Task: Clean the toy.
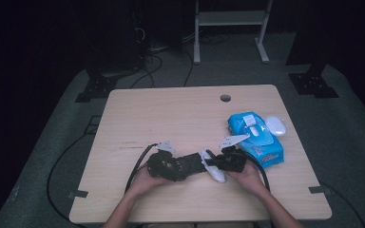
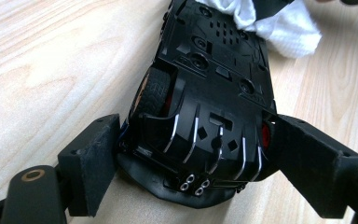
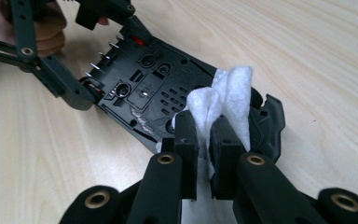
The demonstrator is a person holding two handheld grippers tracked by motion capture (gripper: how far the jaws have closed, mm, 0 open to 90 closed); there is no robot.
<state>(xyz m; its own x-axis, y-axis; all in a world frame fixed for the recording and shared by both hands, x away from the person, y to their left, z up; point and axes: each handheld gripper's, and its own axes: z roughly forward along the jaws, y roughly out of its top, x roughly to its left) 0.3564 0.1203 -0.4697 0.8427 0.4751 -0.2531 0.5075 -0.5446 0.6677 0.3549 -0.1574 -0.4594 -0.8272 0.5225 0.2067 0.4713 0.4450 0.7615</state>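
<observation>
A black toy car point(image 2: 209, 93) lies belly-up over the wooden table point(image 1: 171, 109), its underside and exhaust pipes facing the left gripper view. My left gripper point(image 2: 200, 163) is shut on the car's rear end, one pad against each side. My right gripper point(image 3: 205, 135) is shut on a folded white wipe point(image 3: 228, 93), which rests against the underside of the car point(image 3: 154, 93) near its front. In the high view the two grippers meet near the table's front edge, left gripper point(image 1: 173, 166) and right gripper point(image 1: 214, 164) facing each other with the car point(image 1: 187, 164) between them.
A blue pack of wipes point(image 1: 256, 137) lies to the right of the hands, with a white oval object point(image 1: 275, 126) beside it. A round cable hole point(image 1: 225, 98) sits at the table's far edge. Black cables trail from both grippers.
</observation>
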